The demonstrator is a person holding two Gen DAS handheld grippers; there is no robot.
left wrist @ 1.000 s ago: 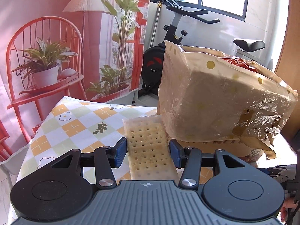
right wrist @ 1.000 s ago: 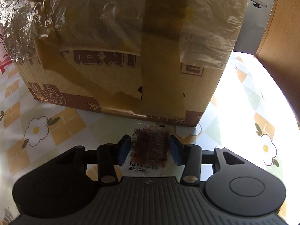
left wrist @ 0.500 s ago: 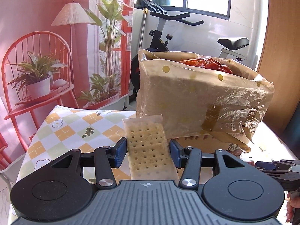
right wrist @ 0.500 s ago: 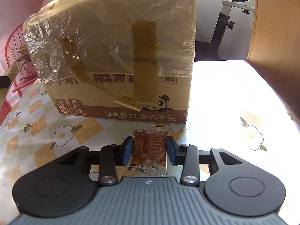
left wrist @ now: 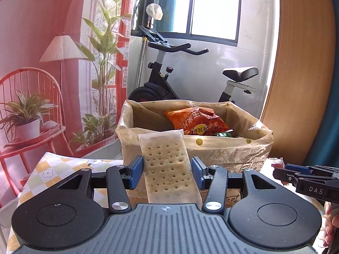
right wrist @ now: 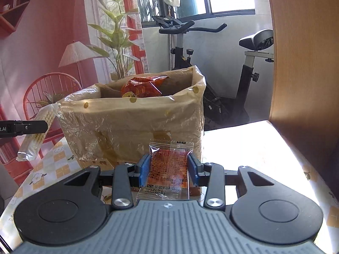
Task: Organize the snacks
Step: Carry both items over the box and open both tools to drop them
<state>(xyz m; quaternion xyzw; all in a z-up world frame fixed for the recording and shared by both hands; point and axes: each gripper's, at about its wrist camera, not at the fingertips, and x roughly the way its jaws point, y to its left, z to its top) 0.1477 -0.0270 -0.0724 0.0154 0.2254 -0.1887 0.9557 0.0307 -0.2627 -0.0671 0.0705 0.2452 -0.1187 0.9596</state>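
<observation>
Counter (right wrist: 243, 148): flat top under a glossy checked cloth printed with flowers, washed out by glare at the right. On it stands a cardboard box (right wrist: 135, 127), rectangular, open-topped, lined and wrapped with crinkled translucent plastic carrying yellow dots and fixed with brown tape strips. Inside the box lies an orange foil snack bag (left wrist: 197, 120), puffed and creased. Left gripper (left wrist: 167, 172): blue-padded fingers partway apart, clamped on the long edges of a cracker pack (left wrist: 167, 165), a pale flat rectangle in clear film, its face dotted with rows of holes, raised in front of the box rim. Right gripper (right wrist: 169, 170): fingers closer together, clamped on a small sachet (right wrist: 169, 167), clear film with a red-brown grid print and serrated end, held before the box's near wall.
</observation>
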